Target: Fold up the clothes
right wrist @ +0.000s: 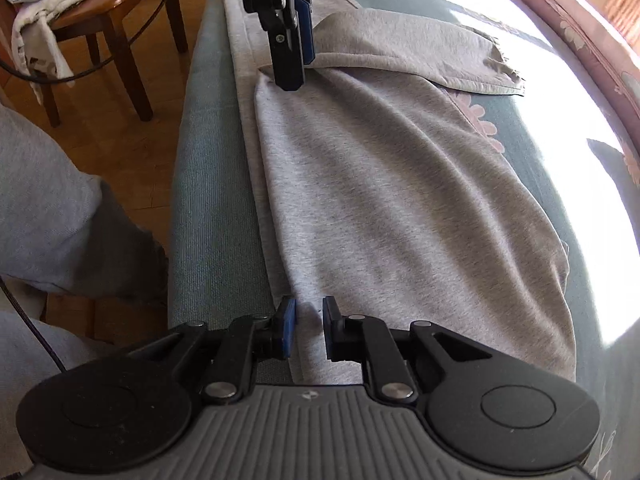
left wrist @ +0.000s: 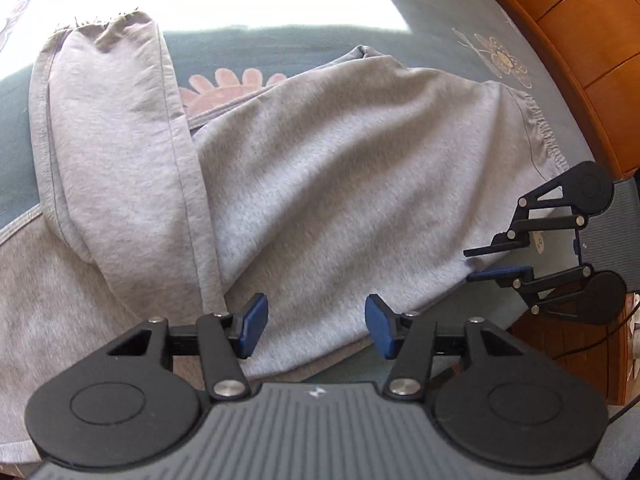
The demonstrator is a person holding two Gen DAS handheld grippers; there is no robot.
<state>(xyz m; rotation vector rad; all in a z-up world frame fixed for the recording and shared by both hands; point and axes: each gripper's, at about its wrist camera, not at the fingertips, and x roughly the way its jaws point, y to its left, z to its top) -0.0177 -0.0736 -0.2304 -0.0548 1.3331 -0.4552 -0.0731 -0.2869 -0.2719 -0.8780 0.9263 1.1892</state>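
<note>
The grey trousers (left wrist: 320,200) lie across a bed covered in teal-green sheet (left wrist: 280,46) printed with pink and cream flowers. The fabric is a soft heathered jersey knit with shallow creases.

In the left wrist view, at the far left, one trouser leg (left wrist: 112,152) is folded back over the garment; it is a long tapering tube with a stitched side seam and a frayed hem at its upper end. To its right the main body spreads wide, ending in a gathered elastic waistband (left wrist: 540,128) near the bed edge. At bottom centre the left gripper (left wrist: 316,326) hangs just above the cloth near the garment's near edge. Its black linkage arms carry blue rubber pads (left wrist: 254,324), which stand well apart with cloth visible below the gap, pressing on nothing. At the right, the right gripper (left wrist: 496,260) sits at the garment's corner beside the waistband. A curved wooden frame (left wrist: 580,60) of varnished orange panels fills the upper right.

In the right wrist view, a wooden chair (right wrist: 100,12) with pale cloth draped on it stands at upper left on a wood floor. At bottom centre the right gripper's pads stand close together over the garment's edge, with a narrow gap between them. Whether they pinch the cloth cannot be told.
</note>
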